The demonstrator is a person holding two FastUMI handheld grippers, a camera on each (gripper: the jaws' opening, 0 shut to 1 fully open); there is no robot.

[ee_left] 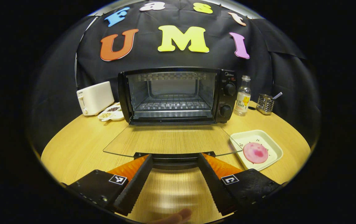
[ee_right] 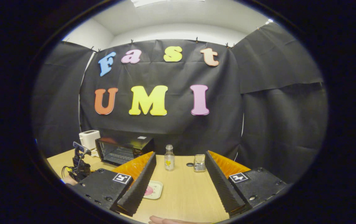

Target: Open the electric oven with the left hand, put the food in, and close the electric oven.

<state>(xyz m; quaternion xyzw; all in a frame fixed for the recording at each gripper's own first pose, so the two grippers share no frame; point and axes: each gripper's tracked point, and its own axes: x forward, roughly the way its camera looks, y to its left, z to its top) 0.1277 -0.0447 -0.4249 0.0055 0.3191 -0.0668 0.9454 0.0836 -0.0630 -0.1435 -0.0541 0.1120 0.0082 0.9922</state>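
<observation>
- The oven (ee_left: 178, 96) stands open at the back of the round wooden table (ee_left: 81, 146), its glass door (ee_left: 171, 140) folded flat toward the camera and its wire rack (ee_left: 173, 105) bare.
- In the left gripper view, the left gripper (ee_left: 175, 161) sits at the door's near edge, its fingers spread wide to either side of the door handle (ee_left: 174, 159); whether they touch it cannot be told.
- The food (ee_left: 255, 152), a pink round slice, lies on a white square plate (ee_left: 269, 141) on the table, just right of the open door.
- A white toaster (ee_left: 94, 98) and a divided dish (ee_left: 112, 113) of grains flank the oven on its left; a clear bottle (ee_left: 242, 96) and a metal holder (ee_left: 265, 104) stand to its right.
- In the right gripper view, the right gripper (ee_right: 179, 180) hangs above the table with its fingers wide apart and nothing between them.
- That view shows the open oven (ee_right: 123, 149) at the far left, the left gripper (ee_right: 80, 166) in front of it, the plate (ee_right: 156, 189) with the food (ee_right: 149, 190) partly behind one finger, and the bottle (ee_right: 169, 158) and holder (ee_right: 199, 162) straight ahead.
</observation>
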